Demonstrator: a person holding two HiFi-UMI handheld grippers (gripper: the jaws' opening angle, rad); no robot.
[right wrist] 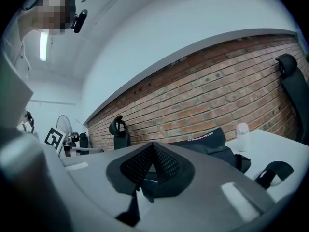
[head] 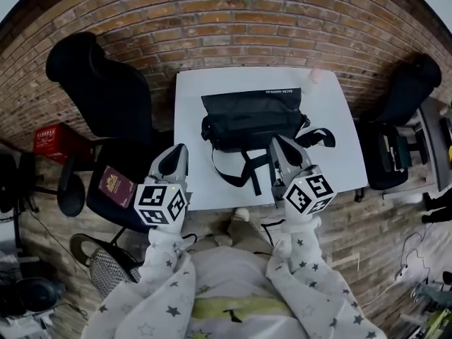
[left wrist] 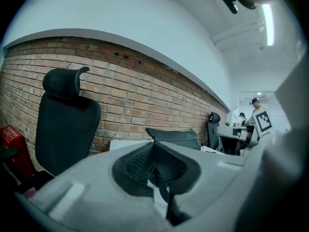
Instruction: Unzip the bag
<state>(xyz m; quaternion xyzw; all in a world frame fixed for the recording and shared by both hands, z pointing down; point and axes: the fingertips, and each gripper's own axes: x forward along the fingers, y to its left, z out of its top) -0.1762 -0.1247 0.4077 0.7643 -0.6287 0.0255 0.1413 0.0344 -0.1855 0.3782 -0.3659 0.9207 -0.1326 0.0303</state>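
A black bag [head: 251,121] lies on the white table [head: 194,104], its straps [head: 240,171] trailing toward the near edge. My left gripper [head: 179,151] hovers at the table's near left edge, left of the bag, shut and empty. Over the straps, just in front of the bag's near right corner, my right gripper [head: 275,144] is shut on nothing. In the left gripper view the bag [left wrist: 176,137] shows beyond the closed jaws [left wrist: 153,149]. In the right gripper view the bag [right wrist: 207,141] sits past the shut jaws [right wrist: 153,150], a strap loop [right wrist: 275,170] to the right.
A black office chair [head: 99,90] stands left of the table, with a dark red booklet [head: 116,187] on its seat. Another black chair [head: 409,90] is at the right. A small white bottle [head: 316,75] stands at the table's far right corner. A brick wall [head: 233,20] runs behind.
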